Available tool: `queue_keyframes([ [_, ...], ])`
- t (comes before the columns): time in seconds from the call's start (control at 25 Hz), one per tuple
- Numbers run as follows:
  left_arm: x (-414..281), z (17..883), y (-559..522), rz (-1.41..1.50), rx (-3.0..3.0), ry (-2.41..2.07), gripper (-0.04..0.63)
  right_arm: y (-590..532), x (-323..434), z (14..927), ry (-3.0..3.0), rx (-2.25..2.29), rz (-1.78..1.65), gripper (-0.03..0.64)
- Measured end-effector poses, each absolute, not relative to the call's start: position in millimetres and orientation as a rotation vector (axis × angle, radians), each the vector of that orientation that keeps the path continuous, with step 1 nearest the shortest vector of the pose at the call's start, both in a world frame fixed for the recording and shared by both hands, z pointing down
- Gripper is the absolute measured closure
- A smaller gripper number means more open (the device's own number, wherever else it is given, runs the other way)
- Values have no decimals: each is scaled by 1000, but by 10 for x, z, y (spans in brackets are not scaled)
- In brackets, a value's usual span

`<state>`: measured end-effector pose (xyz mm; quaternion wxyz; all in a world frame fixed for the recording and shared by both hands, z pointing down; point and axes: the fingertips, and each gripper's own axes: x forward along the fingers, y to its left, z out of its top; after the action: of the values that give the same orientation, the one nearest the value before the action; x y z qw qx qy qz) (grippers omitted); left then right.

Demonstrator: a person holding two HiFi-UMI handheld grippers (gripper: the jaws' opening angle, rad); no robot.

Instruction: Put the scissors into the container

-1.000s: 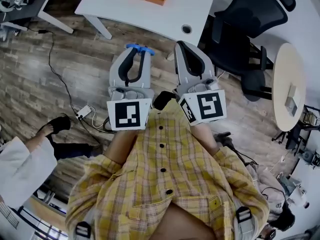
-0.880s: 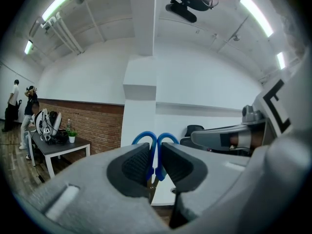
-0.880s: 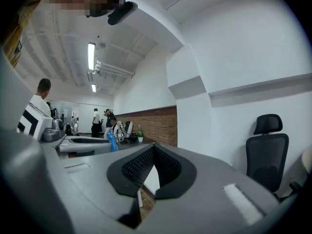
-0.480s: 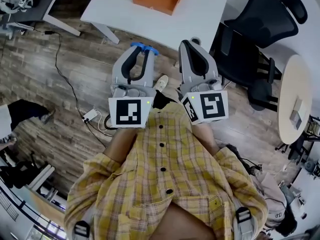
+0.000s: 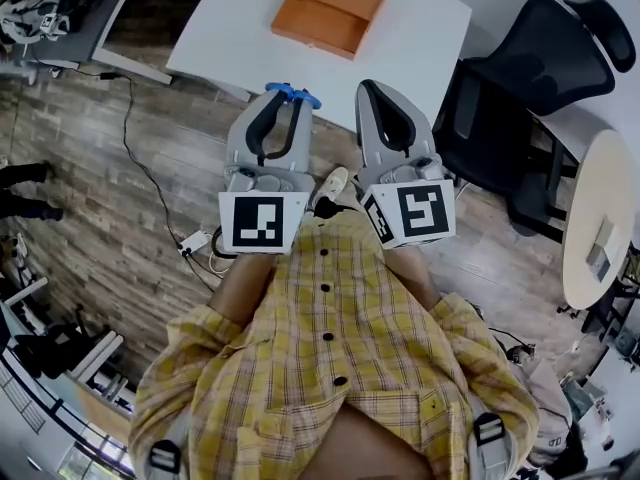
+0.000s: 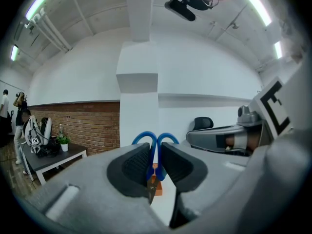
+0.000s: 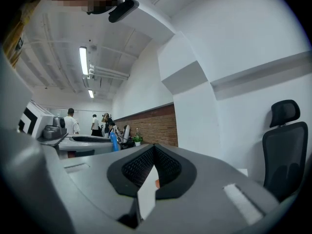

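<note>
Blue-handled scissors (image 5: 293,94) stick out past the tips of my left gripper (image 5: 288,98), which is shut on them. In the left gripper view the two blue handle loops (image 6: 157,141) rise above the closed pads, and the blade shows between them. The orange container (image 5: 330,10), an open shallow box, lies on the white table (image 5: 420,28) ahead of both grippers. My right gripper (image 5: 376,92) is held beside the left one, shut with nothing in it; its pads (image 7: 165,165) meet at the tip.
A black office chair (image 5: 540,58) stands right of the table, and a round pale table (image 5: 600,218) lies further right. A cable and power strip (image 5: 195,243) run over the wood floor at left. A dark desk (image 5: 60,8) is at top left. People (image 7: 71,123) stand in the background.
The white table and orange container have come nearer and lower in the head view as the person walks toward them. Both grippers keep the same pose and hold.
</note>
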<state>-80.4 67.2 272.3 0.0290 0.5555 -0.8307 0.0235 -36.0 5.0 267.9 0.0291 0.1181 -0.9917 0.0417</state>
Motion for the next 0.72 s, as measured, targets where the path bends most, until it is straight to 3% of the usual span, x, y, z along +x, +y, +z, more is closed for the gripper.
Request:
queue_keyframes([
  [0.72, -1374, 2759, -144, 204, 1789, -2558, 512, -815, -900, 2665, -3094, 447, 157, 611],
])
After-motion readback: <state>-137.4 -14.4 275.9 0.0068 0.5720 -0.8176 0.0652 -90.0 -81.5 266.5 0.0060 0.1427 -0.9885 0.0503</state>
